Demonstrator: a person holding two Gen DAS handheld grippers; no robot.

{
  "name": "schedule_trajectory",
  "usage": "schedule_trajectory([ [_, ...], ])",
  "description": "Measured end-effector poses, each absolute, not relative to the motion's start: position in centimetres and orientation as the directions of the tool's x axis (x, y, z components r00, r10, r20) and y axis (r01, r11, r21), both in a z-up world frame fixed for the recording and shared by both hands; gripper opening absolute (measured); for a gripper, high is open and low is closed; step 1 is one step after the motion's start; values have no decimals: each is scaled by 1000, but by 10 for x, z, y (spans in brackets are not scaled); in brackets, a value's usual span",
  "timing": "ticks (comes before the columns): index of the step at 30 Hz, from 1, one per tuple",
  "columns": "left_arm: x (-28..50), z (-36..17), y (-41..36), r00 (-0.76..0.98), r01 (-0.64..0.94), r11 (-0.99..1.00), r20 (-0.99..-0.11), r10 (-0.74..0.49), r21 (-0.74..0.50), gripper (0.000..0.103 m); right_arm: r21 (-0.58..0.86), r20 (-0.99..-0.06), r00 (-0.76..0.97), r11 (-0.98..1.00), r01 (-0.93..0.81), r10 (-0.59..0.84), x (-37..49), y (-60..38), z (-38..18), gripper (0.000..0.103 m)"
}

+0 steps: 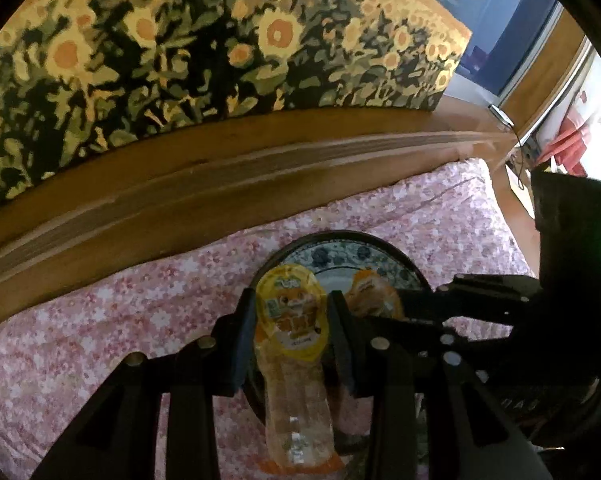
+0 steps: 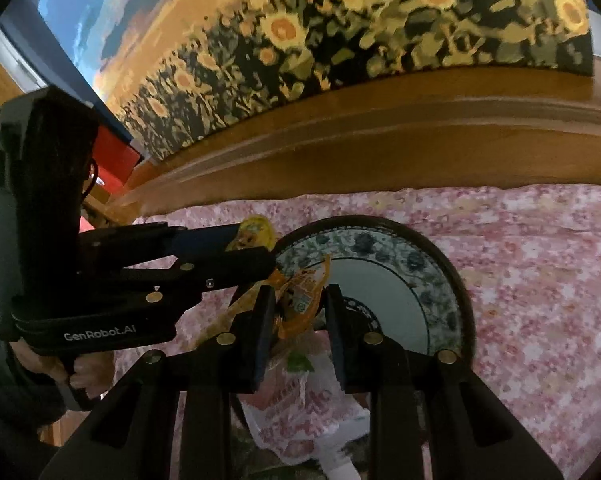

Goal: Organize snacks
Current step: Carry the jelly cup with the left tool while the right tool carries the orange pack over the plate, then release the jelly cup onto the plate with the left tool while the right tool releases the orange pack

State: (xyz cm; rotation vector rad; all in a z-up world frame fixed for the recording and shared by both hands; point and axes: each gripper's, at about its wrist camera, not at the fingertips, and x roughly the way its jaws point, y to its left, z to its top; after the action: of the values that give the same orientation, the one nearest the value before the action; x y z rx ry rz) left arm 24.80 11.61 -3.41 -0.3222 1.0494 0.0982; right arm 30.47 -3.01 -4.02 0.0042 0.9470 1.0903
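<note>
My left gripper (image 1: 290, 312) is shut on a yellow-lidded jelly cup (image 1: 290, 312) with a clear body, held over the near rim of a blue-patterned plate (image 1: 340, 256). My right gripper (image 2: 296, 312) is shut on an orange jelly cup (image 2: 300, 300) at the plate's (image 2: 420, 276) left side. The orange cup also shows in the left wrist view (image 1: 370, 292), between the right gripper's fingers. The left gripper and its yellow cup (image 2: 254, 232) show in the right wrist view, to the left of the plate.
The plate lies on a pink floral bedsheet (image 1: 100, 320). A wooden headboard (image 1: 180, 192) runs behind it, with a sunflower painting (image 1: 180, 60) above. A white plastic bag (image 2: 300, 420) lies under my right gripper.
</note>
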Motion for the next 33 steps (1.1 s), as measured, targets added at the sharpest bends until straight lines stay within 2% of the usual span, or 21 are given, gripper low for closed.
schedule_trajectory([
  [4, 254, -43, 119, 482, -230, 948, -872, -86, -221, 37, 440, -646, 121, 497, -748, 754, 310, -24, -45, 27],
  [17, 256, -54, 124, 464, -251, 940, -881, -91, -229, 37, 381, -720, 81, 490, -784, 689, 311, 8, -61, 27],
  [20, 258, -55, 122, 468, -253, 934, -877, -108, -251, 45, 371, -723, 75, 477, -797, 687, 312, 10, -61, 27],
  [22, 259, -55, 122, 457, -269, 934, -885, -91, -235, 56, 356, -728, 78, 473, -806, 681, 313, 12, -60, 27],
  [26, 255, -54, 125, 458, -285, 924, -883, -103, -256, 64, 339, -741, 87, 483, -807, 665, 316, 14, -58, 28],
  [31, 249, -52, 132, 462, -311, 915, -882, -93, -259, 73, 382, -728, 52, 466, -798, 684, 321, 13, -58, 41],
  [33, 246, -51, 133, 465, -321, 910, -881, -91, -263, 75, 394, -722, 41, 459, -796, 691, 322, 11, -58, 49],
])
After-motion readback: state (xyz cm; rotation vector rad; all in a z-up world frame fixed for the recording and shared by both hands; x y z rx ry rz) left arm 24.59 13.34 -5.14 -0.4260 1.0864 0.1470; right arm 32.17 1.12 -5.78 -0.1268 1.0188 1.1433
